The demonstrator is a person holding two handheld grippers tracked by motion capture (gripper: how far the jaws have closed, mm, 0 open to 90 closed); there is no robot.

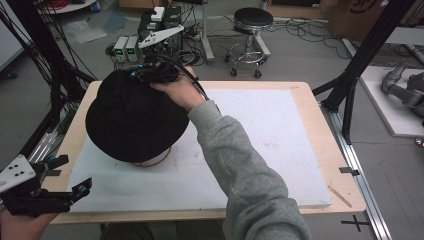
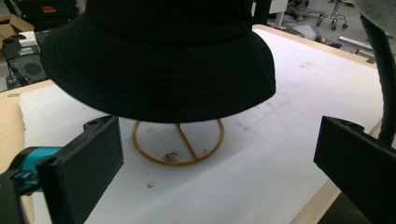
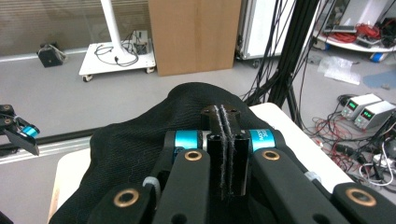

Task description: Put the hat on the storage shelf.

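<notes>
Bucket hat [image 1: 131, 117] pinched at its crown by the right claw [image 1: 156, 74], over a gold wire stand [image 2: 178, 143] on the counter [image 1: 280, 135].

Black fabric sits clamped between the closed jaws in the right gripper view, the hat [image 3: 140, 140] spreading out beneath them. Its brim hangs above the stand's ring base, which rests on the white mat; whether the hat touches the stand is hidden. Left claw [image 1: 70, 175] waits at the counter's near left corner, jaws spread wide and grasping nothing, apart from the hat.
</notes>
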